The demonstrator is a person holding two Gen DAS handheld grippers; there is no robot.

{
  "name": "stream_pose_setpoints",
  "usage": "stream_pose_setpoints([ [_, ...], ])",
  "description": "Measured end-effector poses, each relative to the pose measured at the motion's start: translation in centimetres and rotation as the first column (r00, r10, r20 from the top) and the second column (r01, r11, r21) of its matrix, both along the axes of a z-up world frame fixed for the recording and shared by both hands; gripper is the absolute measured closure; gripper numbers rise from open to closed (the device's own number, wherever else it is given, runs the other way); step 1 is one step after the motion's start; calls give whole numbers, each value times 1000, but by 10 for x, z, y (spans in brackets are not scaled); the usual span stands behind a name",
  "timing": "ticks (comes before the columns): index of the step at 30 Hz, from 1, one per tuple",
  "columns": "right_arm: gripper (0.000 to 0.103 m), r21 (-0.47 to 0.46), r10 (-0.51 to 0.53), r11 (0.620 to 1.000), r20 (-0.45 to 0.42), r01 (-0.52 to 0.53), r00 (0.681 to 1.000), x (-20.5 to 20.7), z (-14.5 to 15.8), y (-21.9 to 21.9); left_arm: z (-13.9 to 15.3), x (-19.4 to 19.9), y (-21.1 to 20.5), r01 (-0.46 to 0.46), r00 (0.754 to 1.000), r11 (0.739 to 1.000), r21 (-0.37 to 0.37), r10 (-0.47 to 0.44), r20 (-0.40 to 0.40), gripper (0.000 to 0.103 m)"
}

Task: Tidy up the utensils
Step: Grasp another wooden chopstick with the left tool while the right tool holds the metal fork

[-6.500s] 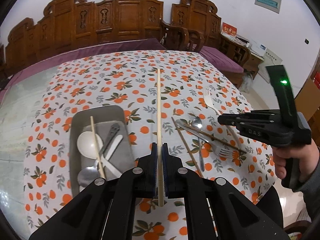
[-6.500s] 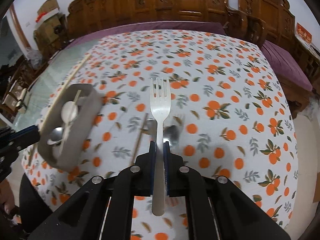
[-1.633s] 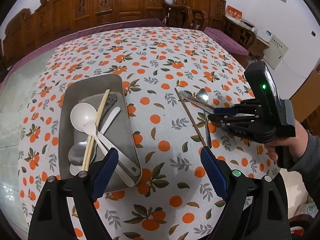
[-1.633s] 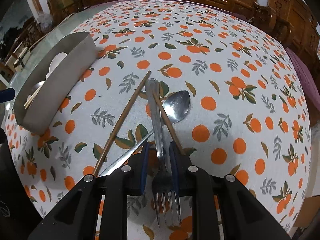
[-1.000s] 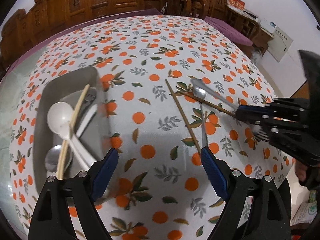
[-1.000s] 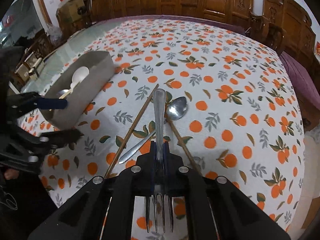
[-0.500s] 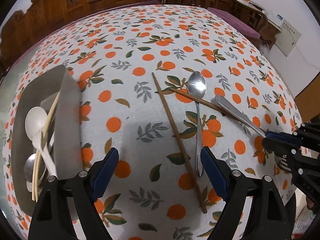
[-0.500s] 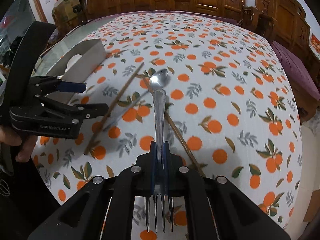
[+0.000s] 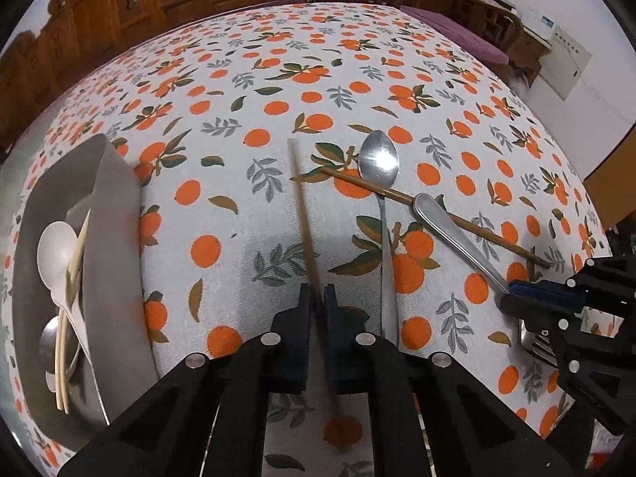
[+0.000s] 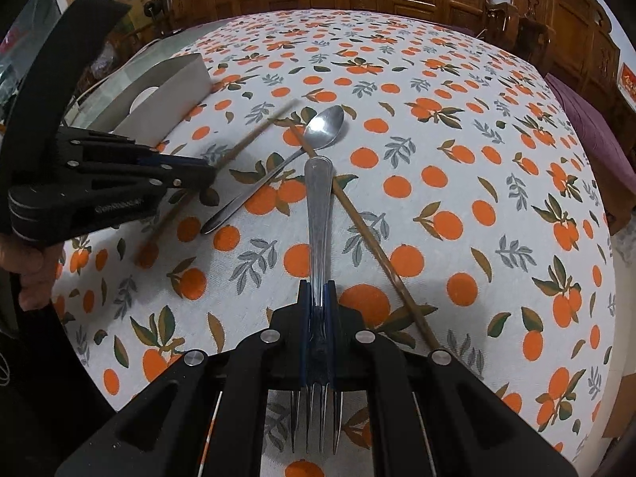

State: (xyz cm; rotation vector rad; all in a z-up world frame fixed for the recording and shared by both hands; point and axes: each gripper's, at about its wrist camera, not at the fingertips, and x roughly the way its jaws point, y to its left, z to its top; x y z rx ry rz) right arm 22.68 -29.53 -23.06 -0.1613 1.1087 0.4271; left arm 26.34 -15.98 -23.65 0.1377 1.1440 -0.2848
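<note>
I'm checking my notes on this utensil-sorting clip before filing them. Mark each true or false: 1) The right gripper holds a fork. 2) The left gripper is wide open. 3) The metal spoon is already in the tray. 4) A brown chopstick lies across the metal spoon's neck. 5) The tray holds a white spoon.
1) True: the right gripper is shut on the fork.
2) False: the left gripper is shut on a brown chopstick.
3) False: the metal spoon lies on the tablecloth.
4) True: the second brown chopstick crosses it.
5) True: the white spoon lies in the tray.
</note>
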Motion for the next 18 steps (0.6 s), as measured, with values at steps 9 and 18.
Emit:
stream_pose_setpoints([
  [9, 94, -27, -14, 1000, 3, 14, 1000, 5, -1, 5, 22, -9, 15, 0, 999, 999, -41, 2, 40, 99],
  [18, 94, -38, -29, 999, -7, 29, 1000, 9, -2, 8, 50, -19, 22, 20, 996, 997, -79, -13, 91, 99],
])
